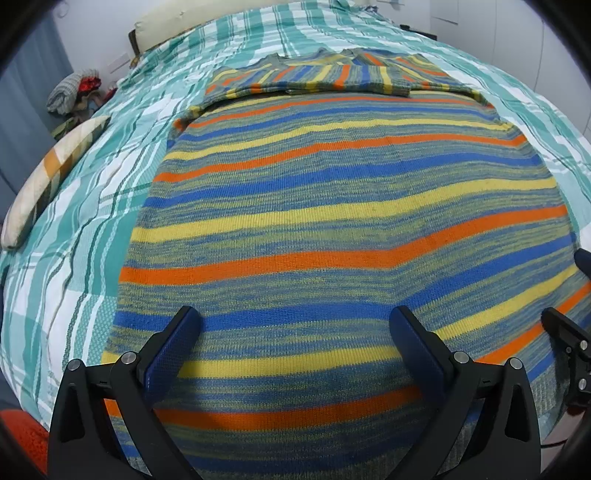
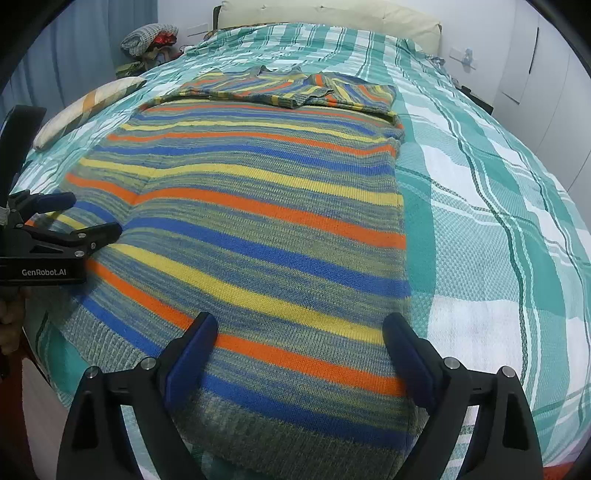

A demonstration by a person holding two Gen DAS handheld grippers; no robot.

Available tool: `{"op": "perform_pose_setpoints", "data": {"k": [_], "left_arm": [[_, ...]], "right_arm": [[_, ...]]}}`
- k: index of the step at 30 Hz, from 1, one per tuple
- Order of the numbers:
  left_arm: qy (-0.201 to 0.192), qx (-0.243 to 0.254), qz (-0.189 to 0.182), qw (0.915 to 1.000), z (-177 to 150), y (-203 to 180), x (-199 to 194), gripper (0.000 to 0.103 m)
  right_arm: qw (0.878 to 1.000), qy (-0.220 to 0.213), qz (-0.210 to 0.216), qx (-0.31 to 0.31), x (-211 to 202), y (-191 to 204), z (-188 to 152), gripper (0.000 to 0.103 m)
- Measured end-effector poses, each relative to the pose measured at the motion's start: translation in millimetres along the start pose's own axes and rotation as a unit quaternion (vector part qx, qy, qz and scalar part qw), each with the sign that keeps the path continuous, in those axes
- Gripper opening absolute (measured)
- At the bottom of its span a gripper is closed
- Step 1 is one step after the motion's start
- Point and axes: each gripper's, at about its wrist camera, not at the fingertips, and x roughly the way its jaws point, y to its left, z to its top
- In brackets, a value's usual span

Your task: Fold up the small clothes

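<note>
In the left wrist view, the left gripper is hanging over the near hem end of the striped sweater, its jaws standing wide apart with only flat knit showing between the blue pads; nothing is being gripped. The sweater is lying flat on the bed, spread lengthwise away from the camera, with its sleeves lying folded across the far, chest end. The bed is wearing a teal-and-white plaid cover. A checked pillow is resting near the bed's left edge, and a heap of clothes is sitting beyond the bed at the far left. Part of the right gripper is showing at the right margin of this view, above the sweater's right edge. In the right wrist view, the right gripper is hovering over the sweater's ribbed hem near its right-hand corner, jaws standing wide, with the hem lying flat between the pads and not pinched. The left gripper is appearing at the left side of this view, jaws parted, above the sweater's left portion; a person's hand is showing just below it. The sleeves are lying folded across the far end, the pillow is resting at the left of the bed, and the headboard is standing behind.
</note>
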Motion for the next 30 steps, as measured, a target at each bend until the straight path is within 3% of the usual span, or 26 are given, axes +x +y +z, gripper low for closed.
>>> {"op": "perform_pose_setpoints", "data": {"k": [21,30], "left_arm": [[0.015,0.005,-0.011,0.9998,-3.3,3.2,-2.1,0.102],[0.044,0.025,-0.023,0.9985,-33.5,11.6,-18.6,0.102]], "right_arm": [[1.0,0.003,0.0,-0.001,0.0,0.2,0.1,0.092],[1.0,0.022,0.002,-0.004,-8.3,0.3,-8.7,0.092]]}}
